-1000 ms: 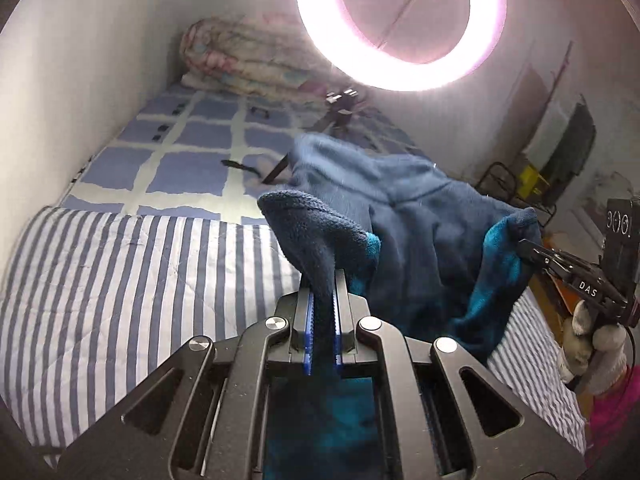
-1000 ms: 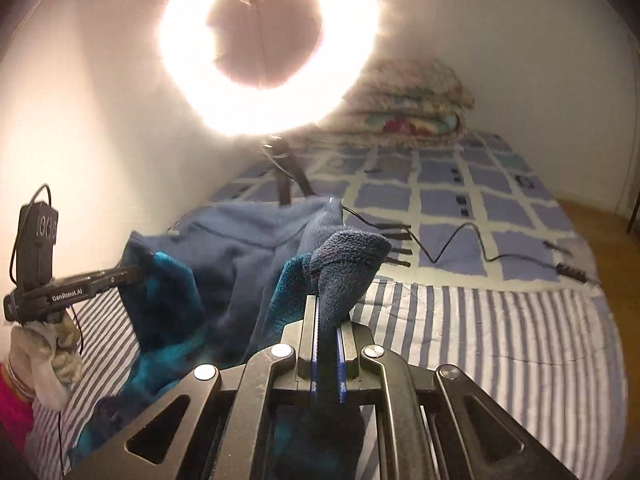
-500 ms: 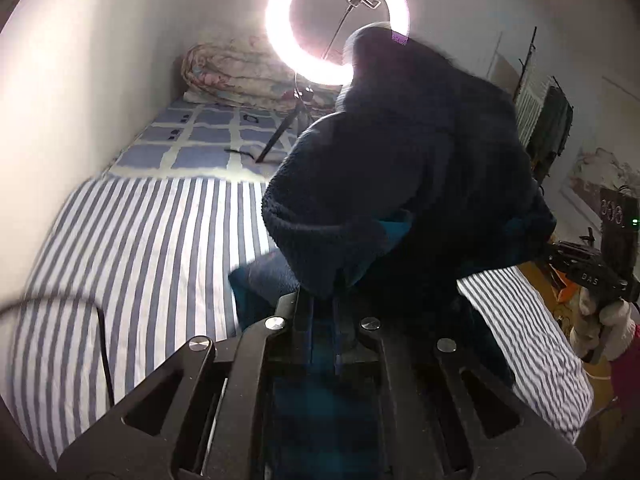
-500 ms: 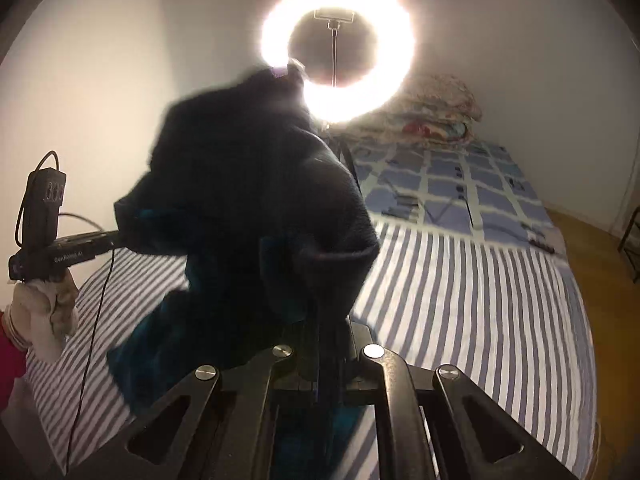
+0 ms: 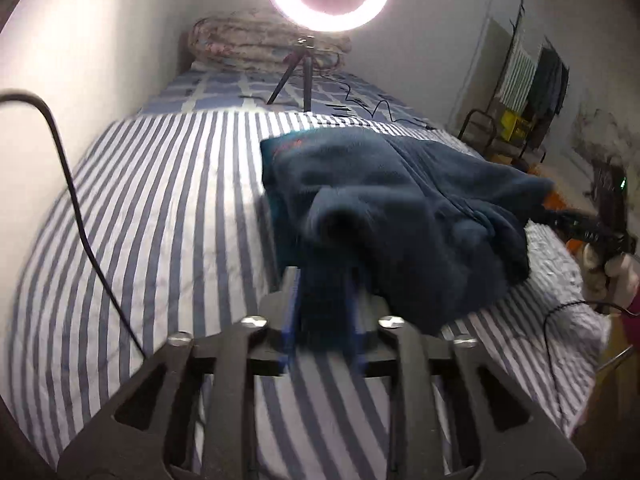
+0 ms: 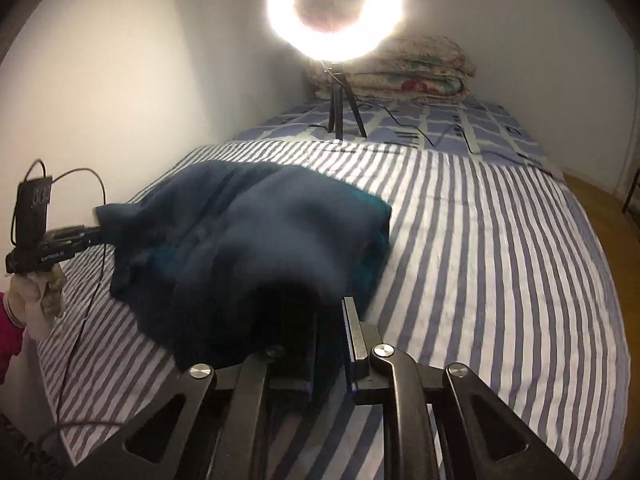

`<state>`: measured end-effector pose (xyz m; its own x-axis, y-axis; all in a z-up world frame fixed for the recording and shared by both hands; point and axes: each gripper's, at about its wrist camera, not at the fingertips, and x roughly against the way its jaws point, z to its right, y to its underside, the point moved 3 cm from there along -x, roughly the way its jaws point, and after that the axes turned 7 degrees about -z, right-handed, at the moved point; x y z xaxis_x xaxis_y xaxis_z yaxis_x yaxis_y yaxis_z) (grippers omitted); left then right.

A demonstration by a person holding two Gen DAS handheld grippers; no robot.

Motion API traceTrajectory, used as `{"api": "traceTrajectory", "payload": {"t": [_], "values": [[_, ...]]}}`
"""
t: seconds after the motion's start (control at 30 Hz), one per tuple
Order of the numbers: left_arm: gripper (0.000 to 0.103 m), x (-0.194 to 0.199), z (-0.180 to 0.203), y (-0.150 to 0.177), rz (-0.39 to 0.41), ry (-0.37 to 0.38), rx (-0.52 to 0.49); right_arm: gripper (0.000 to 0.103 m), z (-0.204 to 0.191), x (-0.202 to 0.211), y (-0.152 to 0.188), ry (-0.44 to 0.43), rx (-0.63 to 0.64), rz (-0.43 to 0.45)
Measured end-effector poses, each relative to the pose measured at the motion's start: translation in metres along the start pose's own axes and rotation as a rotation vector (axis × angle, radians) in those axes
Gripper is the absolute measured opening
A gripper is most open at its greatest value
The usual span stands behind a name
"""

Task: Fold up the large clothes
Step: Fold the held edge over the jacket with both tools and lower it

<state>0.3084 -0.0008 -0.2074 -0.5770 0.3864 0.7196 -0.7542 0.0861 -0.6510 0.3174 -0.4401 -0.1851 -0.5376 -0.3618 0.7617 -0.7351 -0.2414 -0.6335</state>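
Note:
A dark blue fleece garment (image 5: 384, 200) with a teal lining lies spread on the striped bed sheet (image 5: 160, 240). My left gripper (image 5: 324, 312) holds a corner of it between its jaws, low over the sheet. In the right wrist view the same garment (image 6: 260, 232) lies ahead, and my right gripper (image 6: 328, 344) has its jaws slightly parted with a fold of the fabric between them. Each gripper shows in the other's view, the right gripper (image 5: 580, 228) and the left gripper (image 6: 60, 240) both at the garment's corners. The frames are motion-blurred.
A ring light on a tripod (image 5: 304, 76) stands on the checked blue sheet behind, with cables (image 6: 440, 140) trailing. A folded floral quilt (image 6: 400, 68) lies at the wall. A clothes rack (image 5: 536, 80) stands past the bed's right side. A white wall (image 5: 80, 60) runs along the left.
Both grippers have swung the garment down from the air onto the striped sheet. It now lies spread out. The right jaws have parted a little.

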Motion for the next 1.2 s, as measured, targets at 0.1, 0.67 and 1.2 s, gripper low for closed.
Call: {"api": "traceTrajectory", "payload": {"t": [0.1, 0.67, 1.2], "values": [[0.053, 0.018, -0.020, 0.006, 0.011, 0.081, 0.110, 0.031, 0.012, 0.017, 0.016, -0.062, -0.109, 0.017], [0.033, -0.045, -0.042, -0.047, -0.156, 0.438, 0.522, 0.028, -0.015, -0.045, -0.016, -0.348, -0.328, -0.094], [0.009, -0.051, -0.007, 0.006, -0.212, 0.077, 0.221, 0.003, -0.030, -0.035, 0.034, -0.395, -0.379, -0.208]]}}
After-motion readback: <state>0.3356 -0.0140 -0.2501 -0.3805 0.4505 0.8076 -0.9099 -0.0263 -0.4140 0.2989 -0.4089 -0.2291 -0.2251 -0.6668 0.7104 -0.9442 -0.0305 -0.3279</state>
